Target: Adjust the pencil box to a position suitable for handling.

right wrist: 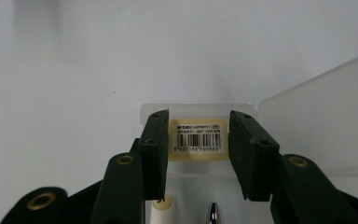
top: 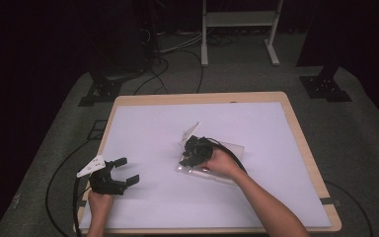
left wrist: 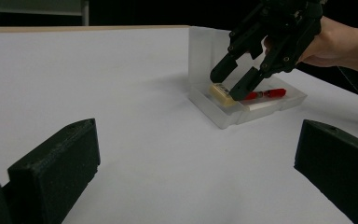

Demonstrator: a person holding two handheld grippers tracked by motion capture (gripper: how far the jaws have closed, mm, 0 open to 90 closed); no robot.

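Cream eraser (right wrist: pixel 198 140) with barcode label sits at one end of a clear plastic case (left wrist: pixel 223 116), lid up, on the white surface (top: pixel 148 128). Right gripper (right wrist: pixel 198 144) straddles it, jaws on either side, seemingly touching; grasp step under way, I judge. Next: lift straight out, clear of the red pen (left wrist: pixel 265 94). Left gripper (left wrist: pixel 191 163) idles released nearby.

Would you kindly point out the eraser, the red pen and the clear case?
eraser (right wrist: pixel 198 140): right gripper view, barcode label.
red pen (left wrist: pixel 271 93): left gripper view, red barrel.
clear case (left wrist: pixel 205 51): left gripper view, upright lid.
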